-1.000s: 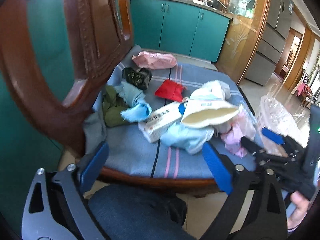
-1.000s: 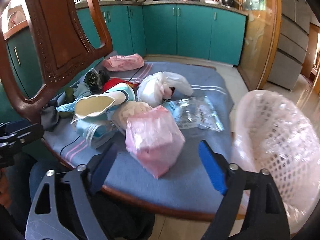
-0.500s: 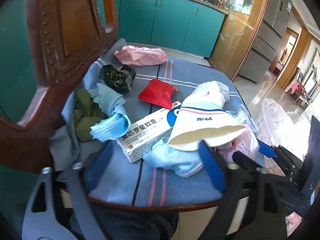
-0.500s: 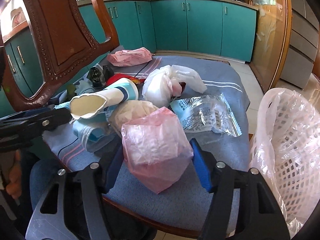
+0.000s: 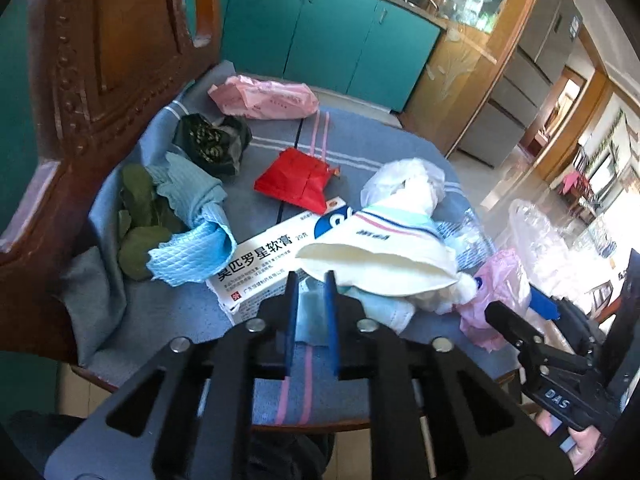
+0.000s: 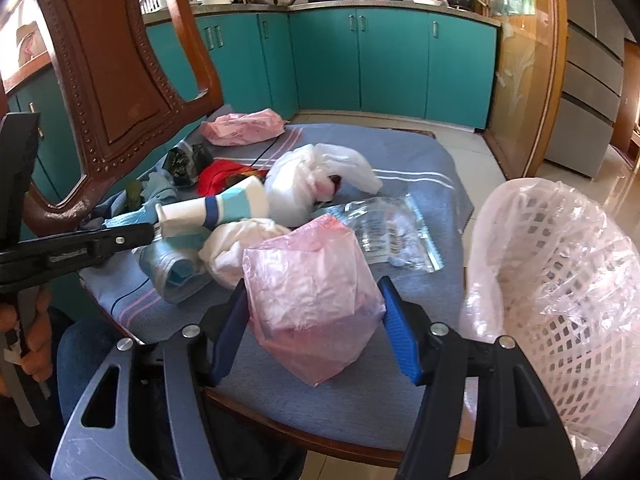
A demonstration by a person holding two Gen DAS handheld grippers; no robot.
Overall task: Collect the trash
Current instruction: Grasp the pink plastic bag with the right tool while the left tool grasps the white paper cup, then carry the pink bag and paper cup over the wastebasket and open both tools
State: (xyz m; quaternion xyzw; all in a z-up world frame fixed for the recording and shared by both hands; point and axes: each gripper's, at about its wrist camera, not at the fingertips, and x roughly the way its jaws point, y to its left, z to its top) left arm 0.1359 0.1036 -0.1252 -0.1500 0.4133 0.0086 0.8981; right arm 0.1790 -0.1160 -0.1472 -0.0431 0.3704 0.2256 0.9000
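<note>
Since the earlier frames the left gripper (image 5: 308,280) has advanced over the chair seat (image 5: 360,148) and its jaws have just been closing; they now pinch a pale blue mask (image 5: 310,308) beneath the paper cup (image 5: 380,264). The right gripper (image 6: 314,300) has narrowed onto the pink bag (image 6: 308,292), both pads pressing its sides. The lined basket (image 6: 560,280) stands just beside the seat.

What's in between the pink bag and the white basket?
Nothing: only bare blue cushion lies between the pink bag and the white basket, as the right wrist view shows.
</note>
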